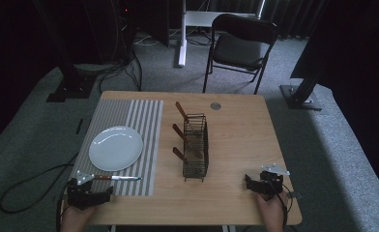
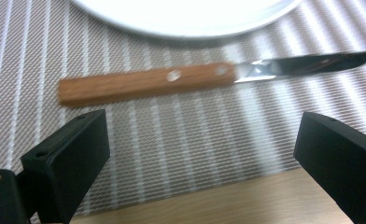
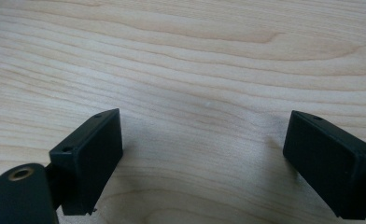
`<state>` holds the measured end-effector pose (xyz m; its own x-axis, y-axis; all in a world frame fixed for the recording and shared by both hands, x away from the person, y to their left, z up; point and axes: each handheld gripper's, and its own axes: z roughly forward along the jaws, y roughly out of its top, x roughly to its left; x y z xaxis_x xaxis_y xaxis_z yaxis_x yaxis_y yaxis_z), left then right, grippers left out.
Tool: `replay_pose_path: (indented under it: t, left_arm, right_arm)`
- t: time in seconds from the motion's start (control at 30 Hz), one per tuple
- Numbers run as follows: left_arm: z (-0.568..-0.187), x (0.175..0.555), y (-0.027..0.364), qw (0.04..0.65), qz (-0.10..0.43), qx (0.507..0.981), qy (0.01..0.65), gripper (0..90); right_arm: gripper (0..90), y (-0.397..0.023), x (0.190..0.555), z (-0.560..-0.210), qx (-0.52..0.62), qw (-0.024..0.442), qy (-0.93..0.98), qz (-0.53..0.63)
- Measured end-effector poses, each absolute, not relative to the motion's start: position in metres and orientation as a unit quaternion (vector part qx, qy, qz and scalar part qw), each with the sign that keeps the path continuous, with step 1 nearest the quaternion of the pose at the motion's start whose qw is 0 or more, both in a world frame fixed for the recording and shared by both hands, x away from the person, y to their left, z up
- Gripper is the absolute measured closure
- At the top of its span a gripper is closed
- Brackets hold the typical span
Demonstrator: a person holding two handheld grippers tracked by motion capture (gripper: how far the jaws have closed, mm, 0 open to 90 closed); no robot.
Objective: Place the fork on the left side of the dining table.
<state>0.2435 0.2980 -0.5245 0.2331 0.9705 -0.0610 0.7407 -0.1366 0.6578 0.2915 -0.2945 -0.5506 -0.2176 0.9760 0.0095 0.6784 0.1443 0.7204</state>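
A knife with a wooden handle (image 2: 144,84) (image 1: 115,178) lies flat on the striped placemat (image 1: 146,121), just in front of the white plate (image 1: 116,148) (image 2: 186,18). My left gripper (image 1: 88,192) (image 2: 202,154) stands open at the mat's near edge, a little short of the knife, with nothing between its jaws. My right gripper (image 1: 260,183) (image 3: 209,158) is open too, low over bare wood near the table's front right corner. A black wire rack (image 1: 196,145) in the middle of the table holds three more wooden-handled knives (image 1: 185,140).
The wooden table (image 1: 240,130) has a small round grey disc (image 1: 215,105) near its far edge. A black folding chair (image 1: 240,46) stands on the carpet beyond the table. Cables trail on the floor at the left.
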Motion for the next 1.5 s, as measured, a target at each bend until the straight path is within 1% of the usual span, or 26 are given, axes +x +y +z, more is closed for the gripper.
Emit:
replay_pose_path:
  t: [0.1,0.27,0.4,0.9,1.0,1.1,1.2,1.5]
  left_arm:
    - [-0.517,0.244,0.290,0.302,0.205,0.735,0.572,3.5]
    - [-0.504,0.249,0.282,0.331,0.190,0.736,0.560,4.0]
    - [-0.497,0.254,0.275,0.346,0.187,0.741,0.545,4.0]
    - [-0.459,0.277,0.241,0.372,0.187,0.763,0.494,4.0]
    - [-0.450,0.282,0.232,0.375,0.191,0.770,0.480,4.0]
    - [-0.443,0.288,0.224,0.393,0.188,0.772,0.463,4.0]
    - [-0.435,0.292,0.218,0.405,0.199,0.776,0.440,4.1]
    - [-0.416,0.313,0.203,0.422,0.180,0.780,0.426,4.0]
  right_arm:
    - [11.5,-0.294,0.292,-0.551,0.577,0.241,0.717,0.308]
    - [11.5,-0.294,0.292,-0.551,0.577,0.241,0.717,0.308]
    - [11.5,-0.294,0.292,-0.551,0.577,0.241,0.717,0.308]
    - [11.5,-0.295,0.292,-0.551,0.577,0.242,0.717,0.309]
    - [11.5,-0.295,0.292,-0.551,0.577,0.242,0.717,0.309]
    - [11.5,-0.295,0.292,-0.551,0.577,0.242,0.717,0.309]
    - [11.6,-0.295,0.292,-0.551,0.577,0.242,0.717,0.309]
    - [11.6,-0.295,0.291,-0.551,0.577,0.242,0.717,0.309]
